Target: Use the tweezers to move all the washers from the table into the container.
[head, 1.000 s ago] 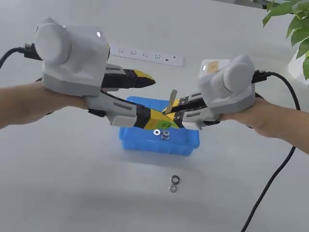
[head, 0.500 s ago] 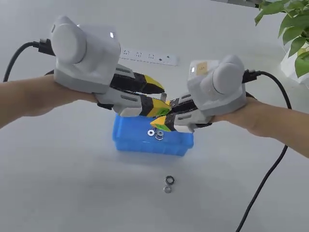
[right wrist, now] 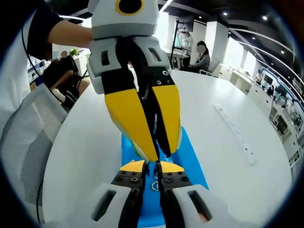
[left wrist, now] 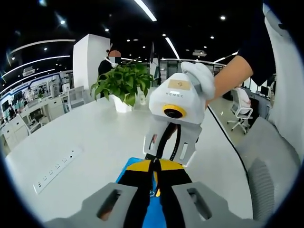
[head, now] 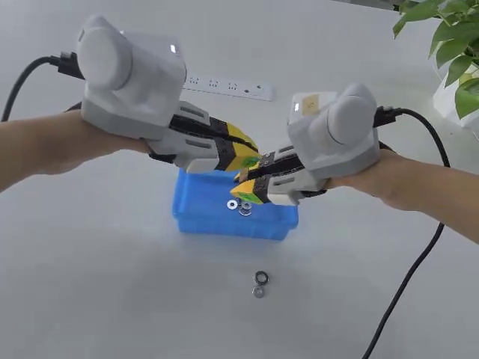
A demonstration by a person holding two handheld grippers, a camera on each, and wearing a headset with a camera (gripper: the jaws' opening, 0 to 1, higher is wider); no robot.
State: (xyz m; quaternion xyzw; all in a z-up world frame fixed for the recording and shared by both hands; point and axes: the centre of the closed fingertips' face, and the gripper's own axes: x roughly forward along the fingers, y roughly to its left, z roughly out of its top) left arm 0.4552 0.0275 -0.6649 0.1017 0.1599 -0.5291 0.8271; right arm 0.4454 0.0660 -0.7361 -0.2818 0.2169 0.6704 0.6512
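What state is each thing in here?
Left gripper: jaws shut, over the container.
Right gripper: jaws shut, tips near the left's.
Container: upright, open, holds washers.
Washers inside: lying flat.
Table washers: two, side by side, before the container.

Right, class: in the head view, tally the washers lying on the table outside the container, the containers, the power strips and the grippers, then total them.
Washers on the table: 2
Blue container: 1
Power strip: 1
Grippers, left gripper and right gripper: 2
Total: 6
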